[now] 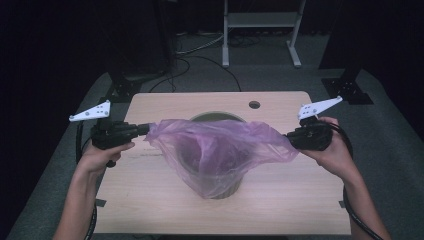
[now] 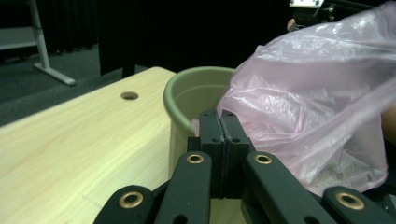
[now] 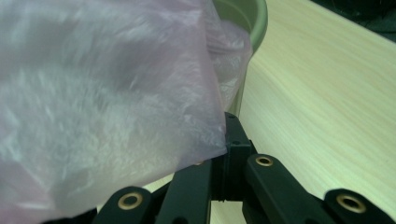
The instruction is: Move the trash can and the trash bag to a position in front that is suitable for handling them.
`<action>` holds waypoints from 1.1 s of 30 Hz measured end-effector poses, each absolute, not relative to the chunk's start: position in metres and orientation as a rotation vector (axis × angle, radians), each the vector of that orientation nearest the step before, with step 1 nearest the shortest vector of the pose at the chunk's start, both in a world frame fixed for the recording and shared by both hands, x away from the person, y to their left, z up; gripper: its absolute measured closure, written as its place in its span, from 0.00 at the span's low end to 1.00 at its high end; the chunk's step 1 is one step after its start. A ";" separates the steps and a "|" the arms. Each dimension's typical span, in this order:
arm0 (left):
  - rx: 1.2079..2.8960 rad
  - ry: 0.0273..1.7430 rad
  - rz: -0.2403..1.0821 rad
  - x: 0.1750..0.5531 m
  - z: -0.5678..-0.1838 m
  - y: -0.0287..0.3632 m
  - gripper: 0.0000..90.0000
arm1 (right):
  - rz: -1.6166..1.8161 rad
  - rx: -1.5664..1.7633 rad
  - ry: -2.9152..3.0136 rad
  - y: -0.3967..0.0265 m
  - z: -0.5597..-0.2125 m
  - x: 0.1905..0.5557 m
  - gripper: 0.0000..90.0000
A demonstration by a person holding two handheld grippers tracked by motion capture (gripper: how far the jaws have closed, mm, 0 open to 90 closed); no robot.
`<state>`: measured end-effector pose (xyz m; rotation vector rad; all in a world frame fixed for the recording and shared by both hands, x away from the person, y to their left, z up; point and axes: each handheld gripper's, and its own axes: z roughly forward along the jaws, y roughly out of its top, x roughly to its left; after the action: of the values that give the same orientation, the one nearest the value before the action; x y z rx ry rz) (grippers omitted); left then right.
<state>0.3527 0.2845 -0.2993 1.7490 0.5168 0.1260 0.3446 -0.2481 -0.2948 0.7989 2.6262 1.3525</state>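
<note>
The person held the pink plastic bag (image 1: pixel 220 150) stretched wide between both hands, its mouth spread above the green bin (image 1: pixel 216 118) on the table (image 1: pixel 150 200), apparently so the bag could drop in as a liner. The left gripper (image 1: pixel 145 129) and the right gripper (image 1: pixel 289 137) each had their jaws clamped on an opposite edge of the bag

High view: the purple bag (image 1: pixel 220 150) veils most of the green bin (image 1: pixel 216 117), leaving a rim arc at centre. Right gripper view: blurred bag film (image 3: pixel 102 93) hides the bin's (image 3: pixel 254 23) left side; the tabletop (image 3: pixel 317 102) runs off the right edge.
</note>
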 end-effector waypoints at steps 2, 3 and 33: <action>1.746 0.545 0.109 0.355 -0.311 0.288 1.00 | 1.350 0.812 2.642 -0.250 -0.305 0.346 1.00; 1.744 0.552 0.102 0.356 -0.315 0.289 1.00 | 1.350 0.817 2.645 -0.250 -0.307 0.347 1.00; 1.811 0.604 0.052 0.351 -0.358 0.299 0.69 | 1.492 0.911 2.620 -0.273 -0.351 0.346 0.81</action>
<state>0.3508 0.2985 -0.3584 1.8111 0.6045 0.0517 0.3464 -0.2726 -0.3510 0.9111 2.6204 1.4920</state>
